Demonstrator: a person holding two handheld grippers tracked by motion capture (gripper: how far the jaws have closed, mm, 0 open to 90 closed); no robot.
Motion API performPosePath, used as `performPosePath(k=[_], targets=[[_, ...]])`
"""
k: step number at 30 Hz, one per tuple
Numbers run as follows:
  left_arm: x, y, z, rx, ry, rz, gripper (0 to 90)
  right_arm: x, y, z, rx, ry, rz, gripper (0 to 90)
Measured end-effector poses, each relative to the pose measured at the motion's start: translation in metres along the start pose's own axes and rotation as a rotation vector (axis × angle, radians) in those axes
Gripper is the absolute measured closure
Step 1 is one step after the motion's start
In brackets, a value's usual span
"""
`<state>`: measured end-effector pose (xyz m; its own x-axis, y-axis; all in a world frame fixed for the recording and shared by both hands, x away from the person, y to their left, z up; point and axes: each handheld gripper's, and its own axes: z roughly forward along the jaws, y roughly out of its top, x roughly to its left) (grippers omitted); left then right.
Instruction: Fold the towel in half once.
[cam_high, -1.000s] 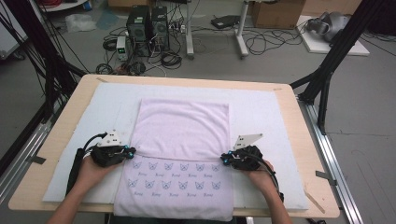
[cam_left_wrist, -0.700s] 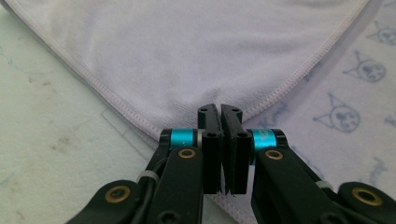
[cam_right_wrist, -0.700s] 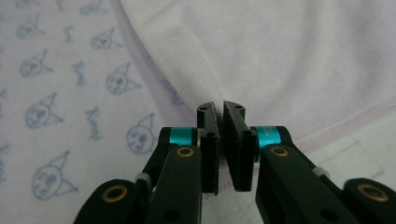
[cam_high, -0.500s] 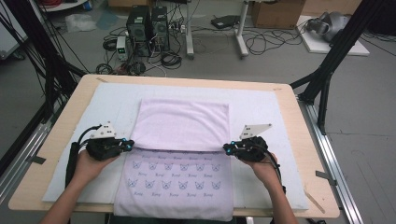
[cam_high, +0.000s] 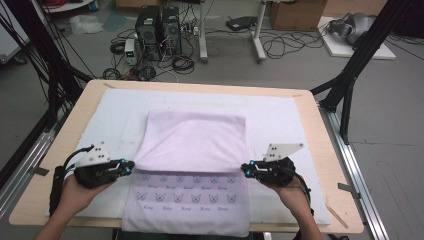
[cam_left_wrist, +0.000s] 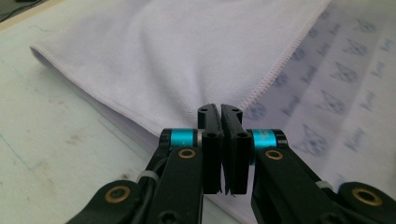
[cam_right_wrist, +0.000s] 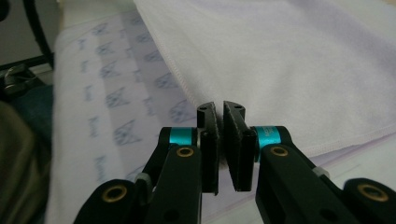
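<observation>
While both grippers pinch the same folded-over hem, the left gripper (cam_high: 125, 167) has its jaws closed tight on the towel's (cam_high: 195, 145) left corner, cloth caught between the pads in the left gripper view (cam_left_wrist: 223, 140). Right gripper (cam_high: 248, 168) is likewise clamped on the right corner, stitched edge running into its jaws (cam_right_wrist: 223, 142). Towel is pale lilac w/ a butterfly print on the near part; the plain side is turned up over it, fold edge hanging btwn the two grippers just above the printed rows. It lies on a white mat (cam_high: 115, 107) covering the wooden table (cam_high: 80, 92), near edge drooping over the table front. Computer tower (cam_high: 149, 25) & cables on the floor beyond.
</observation>
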<state>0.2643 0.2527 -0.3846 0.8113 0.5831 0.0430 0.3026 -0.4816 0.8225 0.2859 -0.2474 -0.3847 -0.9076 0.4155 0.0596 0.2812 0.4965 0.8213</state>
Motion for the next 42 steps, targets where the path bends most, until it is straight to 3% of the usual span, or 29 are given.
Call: performPosePath(k=[1, 4, 7, 8, 9, 12, 15, 18, 23, 25, 27, 28, 31, 32, 33, 34, 37, 42], targets=[[-0.007, -0.002, -0.004, 0.003, -0.002, 0.013, 86.7, 0.000, 0.000, 0.000, 0.000, 0.000, 0.000, 84.9], [-0.029, -0.009, -0.014, 0.015, -0.025, 0.054, 86.6, 0.025, -0.009, -0.010, 0.012, 0.017, -0.024, 84.9], [-0.040, -0.019, -0.020, 0.027, -0.065, 0.067, 85.5, 0.034, -0.015, -0.016, -0.006, 0.047, -0.020, 83.8], [-0.041, -0.022, -0.020, 0.030, -0.070, 0.065, 82.9, 0.037, -0.018, -0.016, -0.006, 0.056, -0.021, 79.6], [-0.040, -0.024, -0.019, 0.031, -0.070, 0.058, 74.5, 0.038, -0.022, -0.015, 0.008, 0.049, -0.004, 74.5], [-0.033, -0.027, -0.011, 0.031, -0.072, 0.031, 67.6, 0.031, -0.026, -0.007, 0.019, 0.035, 0.008, 69.7], [-0.028, -0.028, 0.001, 0.041, -0.082, 0.025, 67.0, 0.027, -0.029, 0.002, 0.034, 0.034, 0.012, 67.6], [-0.023, -0.029, 0.016, 0.073, -0.095, 0.031, 66.5, 0.021, -0.036, 0.023, 0.064, 0.058, 0.019, 62.7], [-0.028, -0.034, 0.033, 0.116, -0.150, 0.049, 65.1, 0.023, -0.040, 0.037, 0.115, 0.088, -0.001, 61.1], [-0.031, -0.036, 0.037, 0.120, -0.194, 0.038, 64.8, 0.025, -0.042, 0.040, 0.137, 0.091, -0.013, 61.8], [-0.034, -0.038, 0.039, 0.127, -0.205, 0.045, 65.1, 0.027, -0.045, 0.043, 0.143, 0.093, -0.016, 63.5], [-0.035, -0.039, 0.040, 0.129, -0.199, 0.056, 68.5, 0.029, -0.046, 0.044, 0.135, 0.087, -0.024, 69.7], [-0.035, -0.039, 0.041, 0.123, -0.199, 0.055, 74.8, 0.029, -0.045, 0.044, 0.140, 0.089, -0.023, 75.7], [-0.035, -0.038, 0.041, 0.122, -0.200, 0.057, 82.6, 0.028, -0.045, 0.045, 0.144, 0.090, -0.026, 81.2], [-0.034, -0.038, 0.042, 0.129, -0.201, 0.060, 82.6, 0.028, -0.045, 0.045, 0.144, 0.090, -0.026, 81.2], [-0.034, -0.036, 0.042, 0.130, -0.200, 0.052, 86.6, 0.030, -0.043, 0.045, 0.154, 0.092, -0.046, 86.0], [-0.034, -0.035, 0.041, 0.125, -0.187, 0.049, 87.6, 0.030, -0.041, 0.045, 0.161, 0.095, -0.053, 87.2], [-0.033, -0.024, 0.024, 0.081, -0.162, 0.050, 87.9, 0.027, -0.034, 0.035, 0.102, 0.097, -0.040, 87.6]])
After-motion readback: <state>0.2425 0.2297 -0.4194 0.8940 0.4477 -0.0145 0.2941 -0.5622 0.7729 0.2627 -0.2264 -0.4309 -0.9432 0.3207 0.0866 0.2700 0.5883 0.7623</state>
